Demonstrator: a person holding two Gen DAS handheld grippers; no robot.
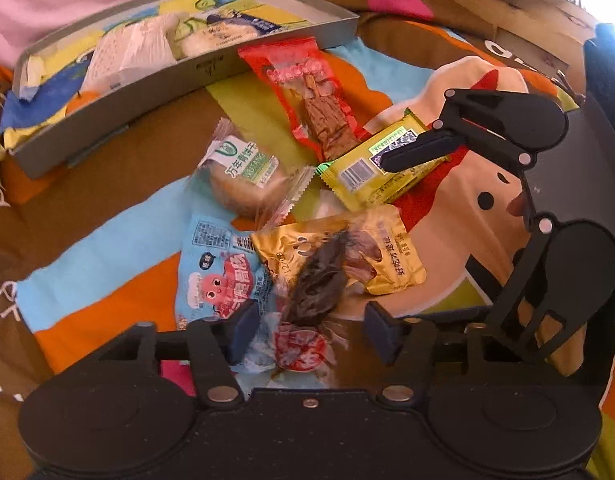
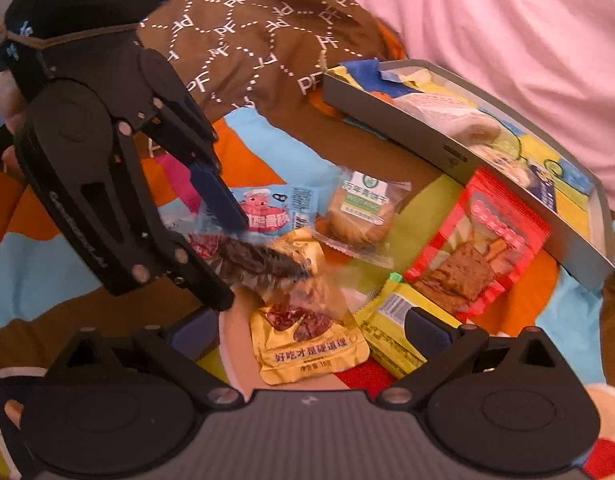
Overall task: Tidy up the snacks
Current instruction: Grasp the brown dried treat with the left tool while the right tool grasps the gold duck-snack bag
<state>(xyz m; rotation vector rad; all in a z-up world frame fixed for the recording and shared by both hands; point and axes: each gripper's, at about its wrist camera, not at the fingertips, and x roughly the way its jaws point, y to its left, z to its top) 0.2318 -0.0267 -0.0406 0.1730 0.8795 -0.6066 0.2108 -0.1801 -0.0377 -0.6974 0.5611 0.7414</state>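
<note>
The left tongs (image 1: pixel 307 330) are hanging wide open over a clear wrapper holding a dark dried snack (image 1: pixel 319 280), gripping nothing. That wrapper is lying partly over a gold foil pouch of dark meat (image 2: pixel 307 344) and a light-blue packet printed with a pink octopus (image 1: pixel 219 276). The right tongs (image 2: pixel 311 332) are also spread wide and holding nothing, with the gold pouch and a yellow rectangular packet with a barcode (image 1: pixel 383 164) lying between their fingers. A red packet of brown tofu strips (image 1: pixel 311 96) and a clear-wrapped round pastry with a green label (image 1: pixel 247 176) are lying nearer a shallow grey cardboard tray (image 1: pixel 187 76), which is holding several snacks. Everything is resting on a colourful patterned bedspread (image 1: pixel 107 264).
</note>
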